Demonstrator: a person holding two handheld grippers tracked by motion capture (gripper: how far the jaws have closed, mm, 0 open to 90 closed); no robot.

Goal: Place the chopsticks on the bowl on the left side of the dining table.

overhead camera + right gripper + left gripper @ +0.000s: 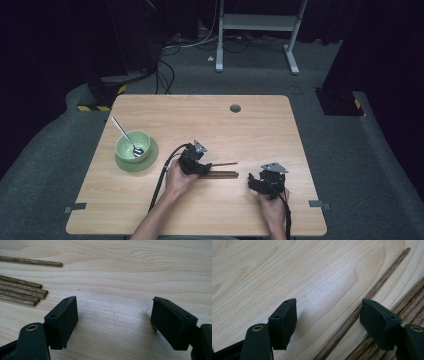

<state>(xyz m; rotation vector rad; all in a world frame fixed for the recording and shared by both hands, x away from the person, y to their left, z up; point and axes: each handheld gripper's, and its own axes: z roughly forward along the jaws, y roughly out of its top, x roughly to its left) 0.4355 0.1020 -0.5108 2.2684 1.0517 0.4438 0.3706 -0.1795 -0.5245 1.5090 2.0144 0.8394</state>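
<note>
Several dark wooden chopsticks (223,174) lie in a bundle at the table's front middle, with one single chopstick (226,163) just beyond them. My left gripper (204,167) rests over their left end, open. In the left gripper view the single chopstick (372,293) runs along the table between the open jaws of the left gripper (329,315), close to the right pad (374,320), and the bundle (412,305) lies beyond that pad. My right gripper (253,181) stands open to the right of the sticks. In the right gripper view the right gripper (113,315) holds nothing, with the stick tips (30,292) at far left.
A green bowl (131,142) with a metal spoon (125,135) in it stands on a green saucer (150,159) at the table's left. A round cable hole (235,108) sits near the far edge. A white desk frame (257,30) stands on the floor beyond.
</note>
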